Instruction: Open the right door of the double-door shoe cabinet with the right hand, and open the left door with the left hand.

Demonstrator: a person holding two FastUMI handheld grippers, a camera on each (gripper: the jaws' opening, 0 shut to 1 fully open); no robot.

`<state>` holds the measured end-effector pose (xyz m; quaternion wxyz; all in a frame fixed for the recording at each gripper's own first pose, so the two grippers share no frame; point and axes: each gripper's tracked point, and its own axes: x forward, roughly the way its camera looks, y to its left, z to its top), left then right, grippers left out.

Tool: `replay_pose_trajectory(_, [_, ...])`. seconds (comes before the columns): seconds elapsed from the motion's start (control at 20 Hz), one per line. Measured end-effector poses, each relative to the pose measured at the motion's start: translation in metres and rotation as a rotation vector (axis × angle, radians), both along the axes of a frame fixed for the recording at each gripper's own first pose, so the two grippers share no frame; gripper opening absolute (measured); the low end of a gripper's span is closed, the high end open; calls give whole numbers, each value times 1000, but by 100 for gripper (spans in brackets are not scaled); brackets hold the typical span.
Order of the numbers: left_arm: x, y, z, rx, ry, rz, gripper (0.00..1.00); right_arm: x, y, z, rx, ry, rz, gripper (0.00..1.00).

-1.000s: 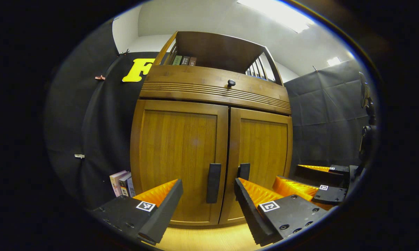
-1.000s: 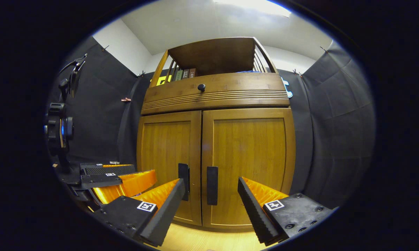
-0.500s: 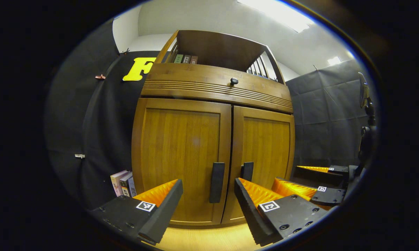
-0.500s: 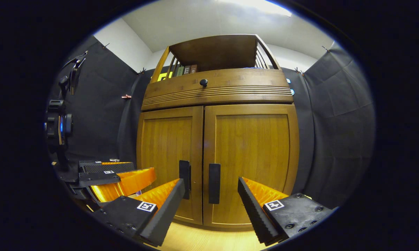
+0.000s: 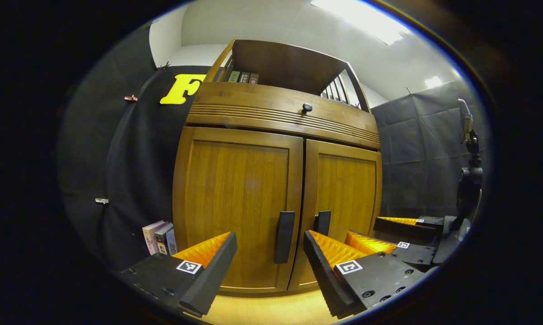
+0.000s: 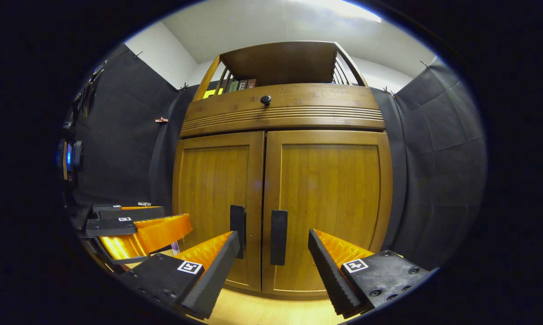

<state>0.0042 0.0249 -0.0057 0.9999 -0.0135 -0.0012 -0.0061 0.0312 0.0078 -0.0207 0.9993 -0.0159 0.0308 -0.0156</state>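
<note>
Left gripper view
- Left gripper (image 5: 270, 266): fingers spread wide, nothing held.
- Left door (image 5: 237, 207): closed; its black handle (image 5: 284, 237) is framed between the fingers, beyond the tips, untouched.
- Right gripper (image 5: 391, 232): seen at the right, near the right door (image 5: 345, 203).

Right gripper view
- Right gripper (image 6: 273, 271): fingers spread wide, nothing held.
- Right door (image 6: 327, 207): closed; its black handle (image 6: 278, 237) is framed between the fingers, untouched.
- Left gripper (image 6: 136, 225): seen at the left.
</note>
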Motion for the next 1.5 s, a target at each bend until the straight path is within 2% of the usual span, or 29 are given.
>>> replay_pose_trajectory(0.35, [-5, 28, -4, 10, 5, 22, 92, 37, -5, -14, 8, -3, -38, 98])
replay_pose_trajectory(0.4, [-5, 32, -6, 9, 4, 22, 92, 43, -5, -16, 7, -7, -44, 95])
replay_pose_trajectory(0.6, [1, 45, -13, -3, 16, 7, 92, 64, -12, -33, -21, 4, -80, 95])
replay_pose_trajectory(0.75, [9, 56, -15, 5, 19, -1, 92, 79, -12, -43, -4, 11, -100, 96])
replay_pose_trajectory(0.85, [15, 61, -19, 0, 25, -9, 92, 91, -18, -46, 12, 10, -119, 91])
replay_pose_trajectory(0.95, [21, 65, -27, -9, 49, -20, 93, 97, -25, -49, 1, 9, -148, 92])
replay_pose_trajectory(1.1, [26, 68, -31, -12, 59, -31, 92, 99, -29, -52, 7, 11, -154, 71])
replay_pose_trajectory(1.2, [28, 70, -31, -17, 53, -33, 92, 102, -24, -55, 9, 20, -139, 71])
replay_pose_trajectory(1.35, [29, 73, -31, -21, 50, -25, 92, 104, -22, -60, -42, 38, -126, 71])
replay_pose_trajectory(1.4, [29, 73, -32, -24, 52, -23, 92, 104, -28, -61, -68, 45, -161, 71])
replay_pose_trajectory(1.5, [27, 76, -34, -27, 58, -19, 92, 109, -22, -63, -76, 35, -160, 42])
